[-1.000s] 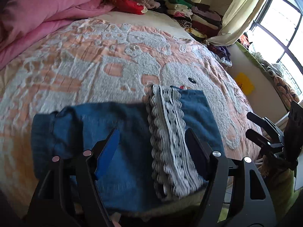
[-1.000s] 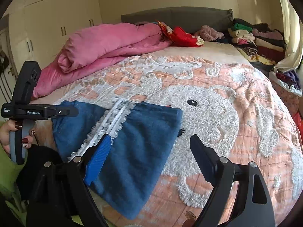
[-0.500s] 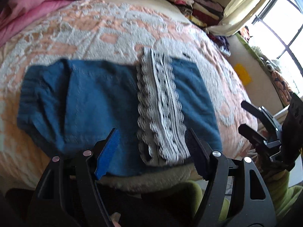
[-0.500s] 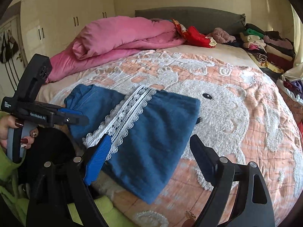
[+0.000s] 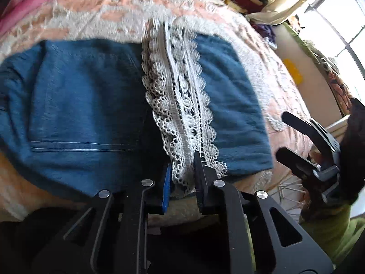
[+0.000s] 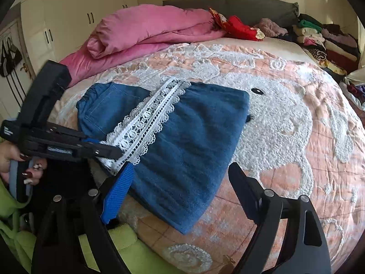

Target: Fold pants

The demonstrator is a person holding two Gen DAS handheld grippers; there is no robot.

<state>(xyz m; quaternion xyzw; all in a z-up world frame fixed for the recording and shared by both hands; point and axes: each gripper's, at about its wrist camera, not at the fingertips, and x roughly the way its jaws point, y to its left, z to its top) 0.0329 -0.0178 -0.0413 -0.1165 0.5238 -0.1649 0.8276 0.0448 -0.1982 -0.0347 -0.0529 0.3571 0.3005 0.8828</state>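
- Gripping the near end of the white lace trim [image 5: 180,105], our left gripper [image 5: 182,178] has its jaws drawn nearly together on that lace, at the bed's near edge.
- We log one pair of blue pants [image 6: 182,132], folded, lying flat on the peach-and-white bedspread [image 6: 285,118]; the lace band runs across the middle of the pants.
- Our right gripper [image 6: 178,189] hovers with jaws spread wide and nothing between them; its blue-padded finger sits just beside the lace end, and the pants' near corner lies between the two fingers in that view.
- Count: two grippers, one pair of pants, one lace band, one pink duvet [image 6: 146,32], one heap of assorted clothes [image 6: 324,38] at the far side of the bed.
- Change from half a second ago: the left jaws, then wide apart and short of the cloth, have since closed on the lace; the right jaws are as open as before.
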